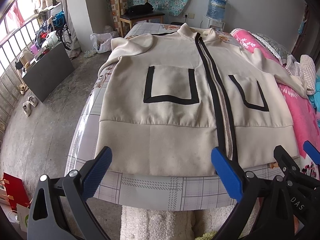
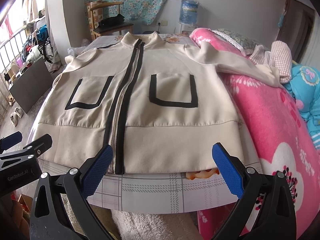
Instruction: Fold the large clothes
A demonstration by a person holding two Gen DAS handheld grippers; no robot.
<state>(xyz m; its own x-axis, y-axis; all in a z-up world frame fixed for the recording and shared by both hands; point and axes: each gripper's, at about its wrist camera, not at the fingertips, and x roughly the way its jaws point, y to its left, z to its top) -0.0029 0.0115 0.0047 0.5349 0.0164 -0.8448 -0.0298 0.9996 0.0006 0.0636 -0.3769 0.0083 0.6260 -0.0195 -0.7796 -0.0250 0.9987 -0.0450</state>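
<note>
A cream zip-up jacket (image 1: 170, 112) with black trim and two black-outlined pockets lies flat, front up and zipped, on a table (image 1: 160, 192) covered in a plaid cloth. Its hem faces me. In the right wrist view the jacket (image 2: 164, 120) has its right sleeve (image 2: 236, 64) draped over a pink blanket. My left gripper (image 1: 162, 156) hovers open just above the hem's left half. My right gripper (image 2: 162, 156) hovers open over the hem right of the zipper (image 2: 118, 108). Neither holds anything. Each gripper also shows at the edge of the other's view.
A pink flowered blanket (image 2: 270, 120) and bedding pile up along the table's right side. A wooden chair (image 1: 140, 16) and a water dispenser (image 1: 217, 8) stand beyond the far end. To the left are concrete floor, a dark cabinet (image 1: 48, 74) and shoes (image 1: 30, 104).
</note>
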